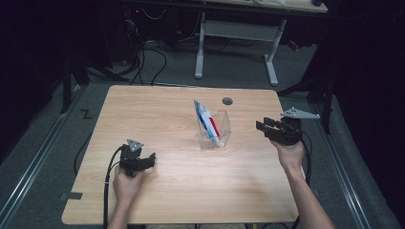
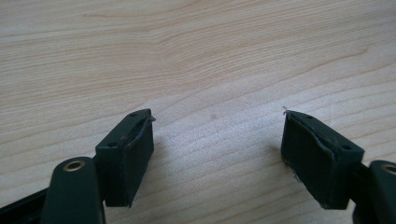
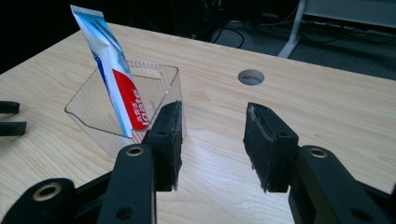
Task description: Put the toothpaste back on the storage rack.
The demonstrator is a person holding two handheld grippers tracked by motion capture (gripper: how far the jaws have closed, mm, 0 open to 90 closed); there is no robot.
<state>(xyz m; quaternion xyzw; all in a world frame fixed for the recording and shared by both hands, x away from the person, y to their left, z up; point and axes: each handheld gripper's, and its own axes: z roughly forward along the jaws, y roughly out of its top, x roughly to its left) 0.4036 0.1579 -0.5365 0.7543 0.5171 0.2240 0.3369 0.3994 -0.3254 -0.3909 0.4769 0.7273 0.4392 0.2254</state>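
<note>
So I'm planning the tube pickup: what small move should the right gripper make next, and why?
Probably ease the right gripper forward and up toward the blue, white and red toothpaste tube. Its jaws are open, it sits beside the clear plastic box, and the tube's top leans free above the rim.

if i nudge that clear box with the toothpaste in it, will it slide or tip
Probably slides: the clear box looks thin-walled and light on smooth wood. The toothpaste tube leans on one wall and rises well above the rim, so a sharp push may tip the box or shift the tube. Its walls likely flex if squeezed.
</note>
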